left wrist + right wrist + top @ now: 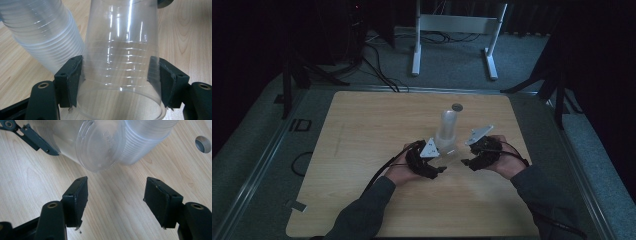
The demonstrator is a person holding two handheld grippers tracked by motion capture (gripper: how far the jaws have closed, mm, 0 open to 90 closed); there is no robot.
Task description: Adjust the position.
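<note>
Left gripper: clamping a single clear cup, one pad pressing on each side of its wall near the rim. In the left gripper view the cup's mouth is facing the camera and its base is pointing away.

Cup: lying on its side in that grip, just above the tabletop. In the high view it is sitting between the two grippers, a little toward the near edge from the middle. In the right gripper view its round base is facing the camera.

Stack: a tall nest of clear cups, standing upright on the tabletop past the held cup, toward the far edge. In the left gripper view the stack is sitting just beside the cup; whether the two are touching I cannot tell.

Right gripper: jaws standing apart with nothing but bare wood between them, aimed at the cup's base and stopping short of it. In the high view it is hovering just to the right of the cup.

Hands: the left hand and right hand are coming in from the near edge, each wrapped around its gripper.

Hole: a small round opening in the tabletop, beyond the stack near the far edge.
</note>
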